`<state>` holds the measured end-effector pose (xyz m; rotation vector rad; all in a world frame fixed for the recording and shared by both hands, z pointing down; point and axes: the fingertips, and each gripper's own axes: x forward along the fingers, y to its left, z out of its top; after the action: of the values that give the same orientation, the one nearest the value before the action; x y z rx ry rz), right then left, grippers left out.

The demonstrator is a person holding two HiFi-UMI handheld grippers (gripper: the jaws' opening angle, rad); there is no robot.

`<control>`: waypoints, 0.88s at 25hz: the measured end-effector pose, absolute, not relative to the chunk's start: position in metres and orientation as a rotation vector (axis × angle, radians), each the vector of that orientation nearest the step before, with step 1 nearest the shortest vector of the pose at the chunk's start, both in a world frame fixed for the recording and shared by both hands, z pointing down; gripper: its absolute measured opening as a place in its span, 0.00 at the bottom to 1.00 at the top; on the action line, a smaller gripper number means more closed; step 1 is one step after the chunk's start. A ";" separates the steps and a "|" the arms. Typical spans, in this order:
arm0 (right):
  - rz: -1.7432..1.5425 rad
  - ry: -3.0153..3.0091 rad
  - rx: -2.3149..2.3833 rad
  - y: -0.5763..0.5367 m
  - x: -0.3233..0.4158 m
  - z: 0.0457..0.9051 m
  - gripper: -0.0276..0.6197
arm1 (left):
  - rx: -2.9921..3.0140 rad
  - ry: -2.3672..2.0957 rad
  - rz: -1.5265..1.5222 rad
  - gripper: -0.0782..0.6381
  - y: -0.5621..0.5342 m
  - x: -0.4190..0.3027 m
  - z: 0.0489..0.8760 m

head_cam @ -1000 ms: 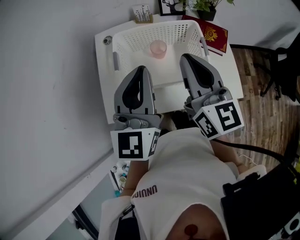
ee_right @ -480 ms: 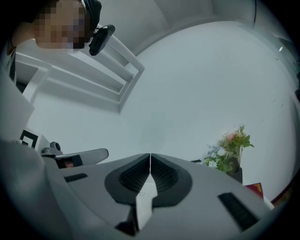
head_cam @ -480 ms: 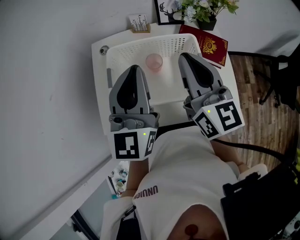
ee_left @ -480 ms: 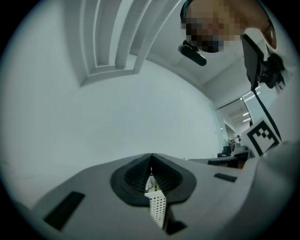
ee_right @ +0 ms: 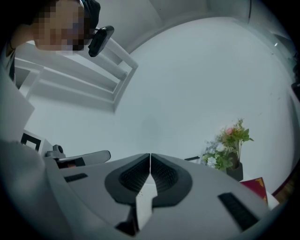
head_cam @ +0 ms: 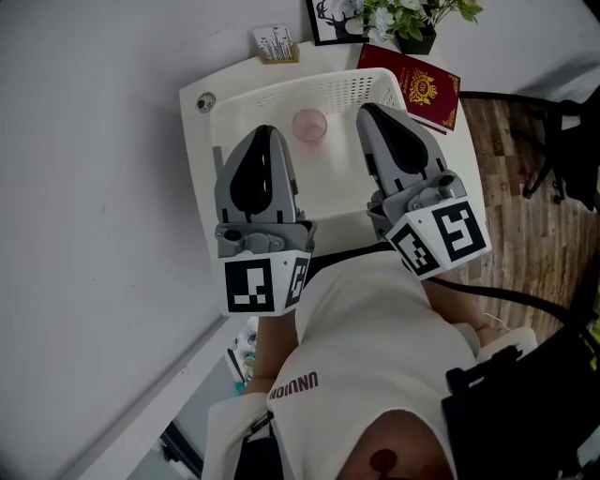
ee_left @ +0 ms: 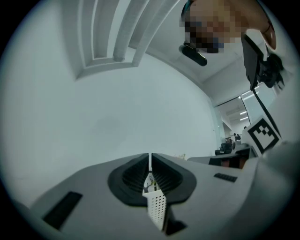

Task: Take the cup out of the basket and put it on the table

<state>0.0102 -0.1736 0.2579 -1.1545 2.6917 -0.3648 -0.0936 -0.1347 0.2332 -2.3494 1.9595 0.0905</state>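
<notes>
A pale pink cup (head_cam: 309, 125) stands upright inside a white perforated basket (head_cam: 272, 97) on a small white table (head_cam: 193, 150). My left gripper (head_cam: 256, 141) hovers over the basket's near left part, jaws shut and empty. My right gripper (head_cam: 372, 114) is held over the basket's near right side, also shut with nothing in it. The cup sits between the two gripper tips, a little farther back. In the left gripper view only a sliver of the basket (ee_left: 156, 207) shows through the closed jaws. The right gripper view shows the wall and closed jaws (ee_right: 150, 161).
A dark red book (head_cam: 422, 87) lies at the table's right back corner. A potted plant (head_cam: 411, 19), a framed picture (head_cam: 330, 19) and a small card holder (head_cam: 273, 43) stand along the back edge. Wooden floor and a black chair base (head_cam: 562, 141) lie to the right.
Both grippers have shifted slightly forward over the basket, the left one more. The cup has stayed in the basket. Both jaws stay shut.
</notes>
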 end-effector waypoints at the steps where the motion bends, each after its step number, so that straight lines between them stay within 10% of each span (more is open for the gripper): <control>1: -0.370 2.685 -1.164 -0.175 0.010 0.258 0.07 | -2.360 1.955 0.085 0.13 -0.138 -0.094 0.235; 22: -0.373 2.620 -1.348 -0.191 0.010 0.269 0.07 | -2.877 1.616 -0.454 0.53 -0.225 -0.091 0.380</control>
<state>0.0098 -0.1907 0.2693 -1.3480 2.6205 -0.3725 -0.0910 -0.2251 0.3801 -2.8769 1.6163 -0.4538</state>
